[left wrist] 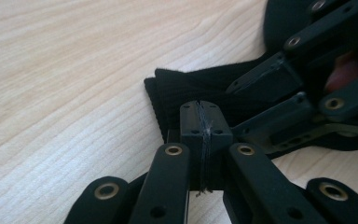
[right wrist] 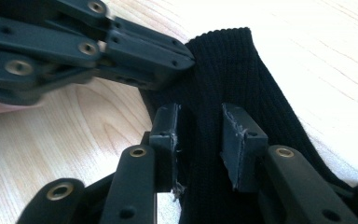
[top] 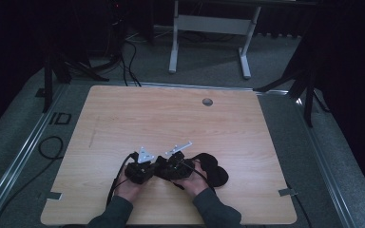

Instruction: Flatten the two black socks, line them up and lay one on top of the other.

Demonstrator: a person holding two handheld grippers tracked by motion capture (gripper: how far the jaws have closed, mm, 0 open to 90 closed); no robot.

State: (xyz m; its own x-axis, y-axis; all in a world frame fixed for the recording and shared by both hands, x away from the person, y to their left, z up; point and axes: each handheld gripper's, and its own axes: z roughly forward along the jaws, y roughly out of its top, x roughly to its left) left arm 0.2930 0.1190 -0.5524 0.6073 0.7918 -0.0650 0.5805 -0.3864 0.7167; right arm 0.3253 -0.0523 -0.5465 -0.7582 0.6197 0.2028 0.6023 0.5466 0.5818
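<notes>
Light wood-grain tabletop (top: 180, 114) seen from above, with a small grey round grommet (top: 207, 101) near its far edge and "ID" (top: 60, 118) marked on the grey floor strip at left; no other legible writing or brand marks

Black ribbed knit sock (top: 212, 169) lying flat near the tabletop's near edge, right of centre, partly under the right hand (top: 193, 183); in the left tool view, cuff end (left wrist: 177, 88) resting on the wood, folded layers visible at the edge

Left tool (top: 140, 170) held in the left hand (top: 129, 187), grey three-cornered plate on top; in its own view (left wrist: 200, 123), jaws pressed fully together, pads meeting at a thin seam, sitting over the cuff edge of the sock; fabric between the pads not discernible

Right tool (top: 176, 166), just beside the left one, tips converging; in its own view (right wrist: 199, 140), jaws partly apart, standing either side of the ribbed sock (right wrist: 228, 79) with fabric in the gap, pads not pressing on it; left tool's closed tip (right wrist: 168, 60) lying against the sock's cuff just beyond

Black cables trailing from both tools toward the near edge
</notes>
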